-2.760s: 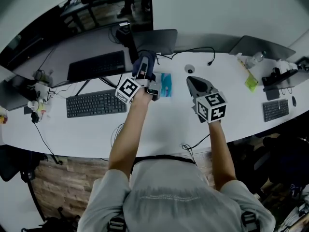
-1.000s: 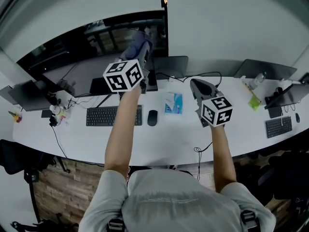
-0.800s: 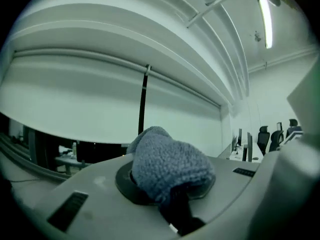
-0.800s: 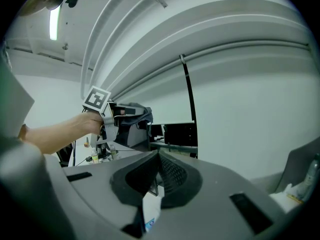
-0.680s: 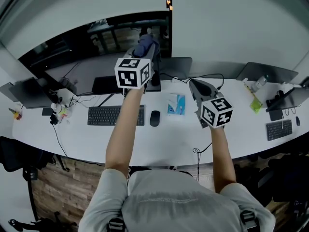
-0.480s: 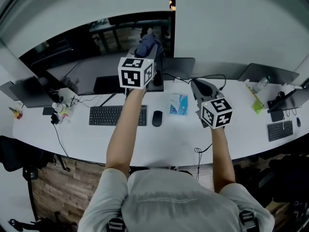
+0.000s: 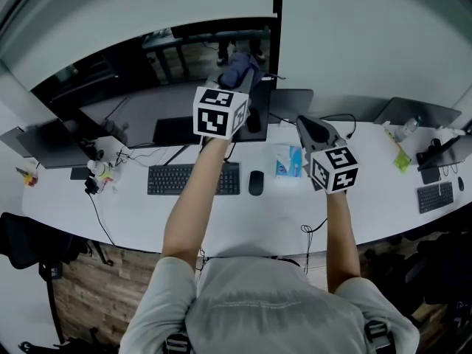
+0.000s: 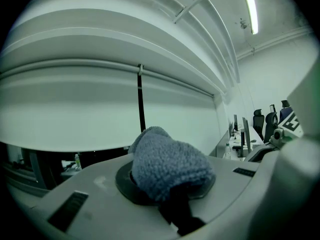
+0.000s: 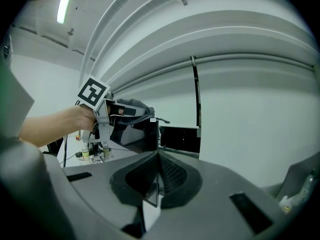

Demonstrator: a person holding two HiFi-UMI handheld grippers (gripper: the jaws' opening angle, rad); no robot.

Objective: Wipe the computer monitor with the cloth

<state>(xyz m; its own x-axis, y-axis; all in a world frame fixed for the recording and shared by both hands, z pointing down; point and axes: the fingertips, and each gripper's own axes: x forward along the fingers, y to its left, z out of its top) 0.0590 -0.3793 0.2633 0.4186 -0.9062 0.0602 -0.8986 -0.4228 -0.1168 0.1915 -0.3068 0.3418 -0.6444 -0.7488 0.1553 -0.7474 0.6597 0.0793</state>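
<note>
Cloth (image 8: 170,161): blue-grey, bunched, clamped in the jaws of the left tool (image 8: 167,186), held up at the upper right corner of the monitor (image 7: 110,72). Contact with the screen cannot be confirmed. Right tool (image 9: 154,186): jaws together, nothing between them, hovering over the worktop (image 7: 221,223) beside a blue packet (image 7: 287,161). Keyboard (image 7: 193,179) and mouse (image 7: 256,183): below the screen. Progress, judged: cloth brought to the screen, wiping at most just begun, and the wide span leftward looks left to do.

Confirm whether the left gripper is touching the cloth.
Touching. Its own view shows the left gripper with its jaws shut on the blue cloth, bunched between them.
</note>
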